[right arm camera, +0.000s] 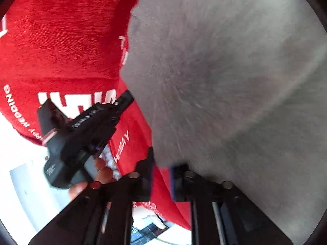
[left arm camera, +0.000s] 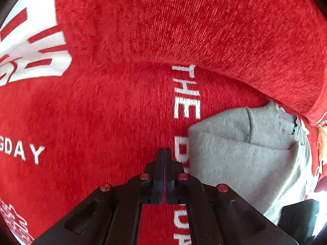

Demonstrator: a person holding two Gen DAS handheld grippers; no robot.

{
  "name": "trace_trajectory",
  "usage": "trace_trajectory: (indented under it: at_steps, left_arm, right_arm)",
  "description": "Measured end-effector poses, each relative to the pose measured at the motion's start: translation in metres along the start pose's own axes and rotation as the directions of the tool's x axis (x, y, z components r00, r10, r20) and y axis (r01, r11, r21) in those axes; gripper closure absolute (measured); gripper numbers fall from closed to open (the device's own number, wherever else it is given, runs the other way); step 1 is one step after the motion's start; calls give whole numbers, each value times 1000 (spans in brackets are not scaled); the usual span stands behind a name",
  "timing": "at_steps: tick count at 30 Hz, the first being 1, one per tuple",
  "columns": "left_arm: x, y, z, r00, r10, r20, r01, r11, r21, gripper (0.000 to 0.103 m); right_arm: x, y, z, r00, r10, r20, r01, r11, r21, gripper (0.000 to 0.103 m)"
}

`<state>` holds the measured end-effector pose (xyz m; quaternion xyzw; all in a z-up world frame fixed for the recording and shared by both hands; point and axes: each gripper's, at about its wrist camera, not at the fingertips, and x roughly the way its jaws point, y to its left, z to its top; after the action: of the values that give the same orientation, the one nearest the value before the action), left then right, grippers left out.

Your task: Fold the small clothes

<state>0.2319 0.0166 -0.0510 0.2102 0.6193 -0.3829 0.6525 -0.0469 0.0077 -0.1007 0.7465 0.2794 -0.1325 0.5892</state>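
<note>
A small grey garment (left arm camera: 245, 159) lies on a red cloth with white lettering (left arm camera: 102, 112). In the left wrist view my left gripper (left arm camera: 164, 153) is shut and empty, its tips over the red cloth just left of the garment's edge. In the right wrist view the grey garment (right arm camera: 224, 81) fills the right side, blurred. My right gripper (right arm camera: 161, 163) is open, its fingers astride the garment's lower left edge over the red cloth (right arm camera: 61, 51). The left gripper (right arm camera: 126, 99) also shows there, held by a hand, its tip near the garment's edge.
The red cloth rises in a thick fold (left arm camera: 204, 30) behind the garment. A white surface (right arm camera: 20, 143) shows beyond the cloth's edge at the lower left of the right wrist view. Part of the right gripper (left arm camera: 300, 216) shows at the lower right of the left wrist view.
</note>
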Motion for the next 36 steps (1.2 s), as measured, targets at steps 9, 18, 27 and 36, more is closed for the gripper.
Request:
trace_trajectory:
  at_steps: [9, 18, 27, 36]
  left_arm:
    - [-36, -33, -23, 995, -16, 98, 12, 999, 42, 101]
    - [0, -62, -43, 991, 104, 82, -110, 991, 77, 101]
    - [1, -89, -47, 982, 173, 80, -180, 980, 84, 101]
    - [-27, -107, -77, 988, 153, 34, -156, 979, 131, 101]
  right_arm:
    - [-187, -42, 65, 864, -275, 423, 275, 959, 62, 49]
    - [-215, -39, 128, 834, -313, 453, 333, 942, 39, 96]
    - [-253, -59, 100, 751, -521, 405, 571, 821, -3, 86]
    - [-265, -21, 91, 721, -498, 483, 623, 771, -135, 84]
